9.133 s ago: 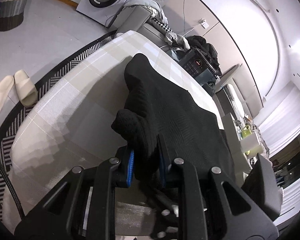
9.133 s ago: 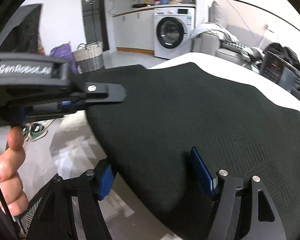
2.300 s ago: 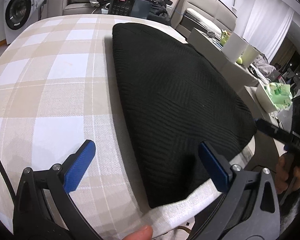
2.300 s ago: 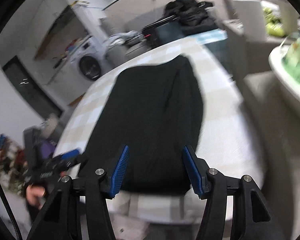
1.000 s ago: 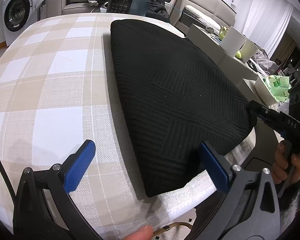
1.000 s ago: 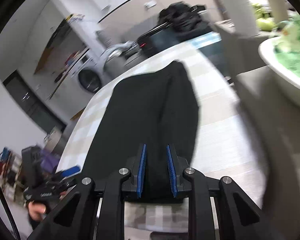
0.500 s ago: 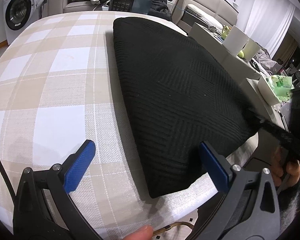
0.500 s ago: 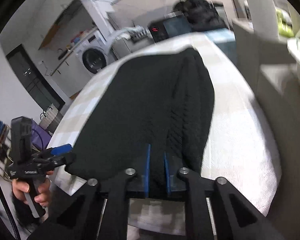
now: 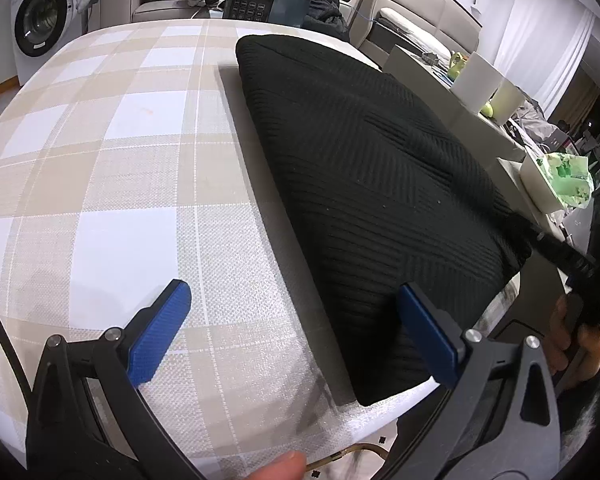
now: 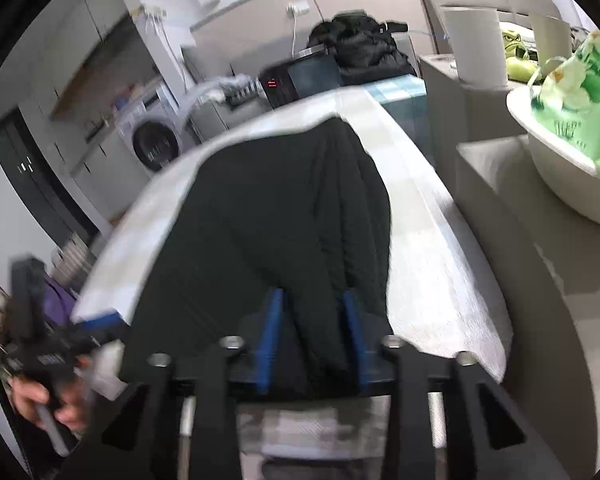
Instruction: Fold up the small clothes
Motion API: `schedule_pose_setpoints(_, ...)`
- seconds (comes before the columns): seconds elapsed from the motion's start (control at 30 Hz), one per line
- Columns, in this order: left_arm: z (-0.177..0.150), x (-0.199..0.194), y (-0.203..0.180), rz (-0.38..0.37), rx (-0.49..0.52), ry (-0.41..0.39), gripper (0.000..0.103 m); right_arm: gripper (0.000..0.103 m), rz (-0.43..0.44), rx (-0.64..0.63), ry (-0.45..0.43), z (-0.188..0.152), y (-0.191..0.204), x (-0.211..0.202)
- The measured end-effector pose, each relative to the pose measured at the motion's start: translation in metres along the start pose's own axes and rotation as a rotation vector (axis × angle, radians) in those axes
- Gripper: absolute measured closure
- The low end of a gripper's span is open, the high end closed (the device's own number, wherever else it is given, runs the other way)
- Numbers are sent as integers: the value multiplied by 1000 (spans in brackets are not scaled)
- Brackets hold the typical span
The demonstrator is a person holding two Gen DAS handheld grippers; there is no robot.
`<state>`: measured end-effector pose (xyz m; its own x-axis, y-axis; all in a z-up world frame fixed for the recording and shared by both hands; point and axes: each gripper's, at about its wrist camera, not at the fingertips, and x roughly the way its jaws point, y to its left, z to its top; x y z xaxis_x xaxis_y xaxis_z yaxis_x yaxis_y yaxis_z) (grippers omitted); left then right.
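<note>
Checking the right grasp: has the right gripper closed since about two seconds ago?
Yes. The right gripper has shut on the black garment's near edge at the table edge.

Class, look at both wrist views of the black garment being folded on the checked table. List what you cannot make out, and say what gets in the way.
- Left view: the garment's right corner, hidden behind the right gripper.
- Right view: the hem between the right gripper's fingers, dark and motion-blurred.
- Right view: the left gripper, smeared by blur.
- Both views: how many layers the garment has.
- Left view: the table's near edge, cut off by the left gripper.
</note>
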<state>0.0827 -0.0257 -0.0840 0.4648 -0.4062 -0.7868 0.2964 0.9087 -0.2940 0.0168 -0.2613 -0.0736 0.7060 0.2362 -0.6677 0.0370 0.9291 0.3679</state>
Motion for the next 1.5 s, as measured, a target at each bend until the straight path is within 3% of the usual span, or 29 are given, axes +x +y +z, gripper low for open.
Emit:
schedule_pose_setpoints(0.23, 4, 7, 1, -12, -28, 9, 2, 61, 53, 53, 19, 35, -6, 40)
schedule_pose_setpoints(0.3, 5, 7, 0, -13, -24, 7, 2, 69, 43, 54, 48, 43, -4, 58)
schedule_pose_setpoints(0.37, 6, 6, 0, -13, -19, 5, 2, 95, 16, 25, 83, 44, 3, 64)
schedule_pose_setpoints(0.47, 8, 6, 2, -8, -20, 1, 2, 96, 33, -10, -23, 49, 11, 49)
schedule_pose_setpoints(0.53, 10, 8, 5, -11, -32, 1, 2, 96, -33, 13, 7, 50, 5, 56)
schedule_pose_setpoints(0.6, 15, 11, 6, -14, -45, -3, 2, 92, -145, 10, 75, 47, -2, 73)
schedule_pose_setpoints(0.73, 24, 17, 7, -26, -79, -19, 2, 82, -141, -10, 26, 42, 0, 58)
schedule_pose_setpoints(0.83, 36, 29, 9, -55, -112, -33, 2, 61, -138, 18, 11, 39, -9, 48)
schedule_pose_setpoints(0.93, 47, 39, 8, -91, -137, -47, 5, 58, -154, 62, 54, 37, -23, 55)
schedule_pose_setpoints(1.0, 54, 46, 9, -139, -156, -45, 36, 56, -148, 87, 80, 34, -30, 58)
schedule_pose_setpoints(1.03, 58, 50, 10, -163, -167, -32, 43, 56, -142, 78, 77, 34, -31, 58)
schedule_pose_setpoints(1.07, 60, 53, 12, -161, -182, -32, 56, 57, -142, 71, 79, 36, -30, 58)
schedule_pose_setpoints(1.1, 62, 56, 14, -167, -203, -30, 74, 59, -139, 65, 83, 36, -29, 59)
schedule_pose_setpoints(1.17, 65, 60, 18, -176, -230, -46, 84, 73, -109, 50, 94, 36, -25, 63)
schedule_pose_setpoints(1.27, 69, 59, 17, -156, -207, -85, 89, 76, -115, 13, 92, 34, -14, 66)
schedule_pose_setpoints(1.5, 75, 44, 47, -70, -243, -126, 90, 77, -81, -10, 116, 35, 24, 89)
